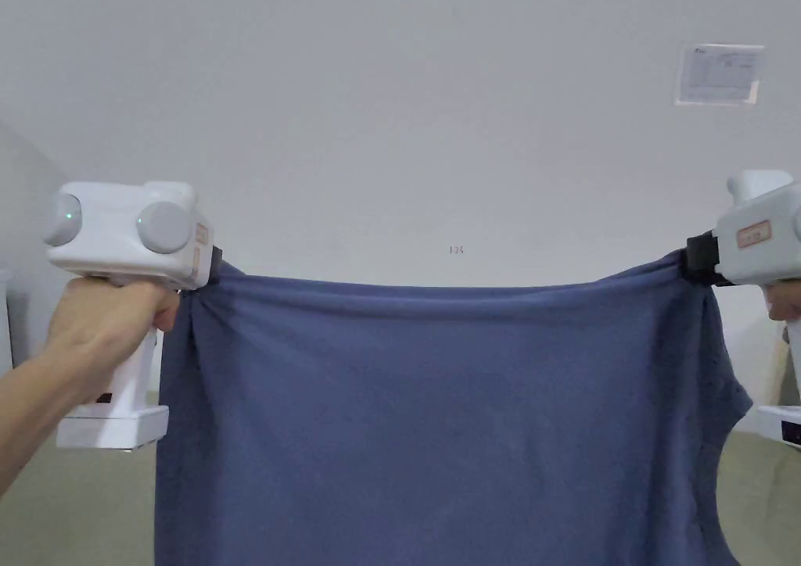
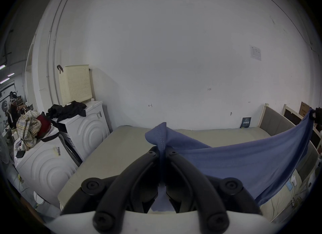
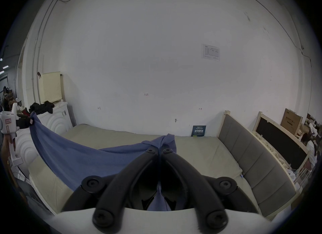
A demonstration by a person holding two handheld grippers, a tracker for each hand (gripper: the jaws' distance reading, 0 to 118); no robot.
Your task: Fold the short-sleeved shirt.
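I see the blue short-sleeved shirt [image 1: 438,419] hanging as a broad, faintly creased sheet, its top edge sagging slightly. My left tongs [image 2: 161,152] are clamped on its left corner, my right tongs [image 3: 159,150] on the right corner — the shirt is stretched between them, above the bed [image 3: 200,152].
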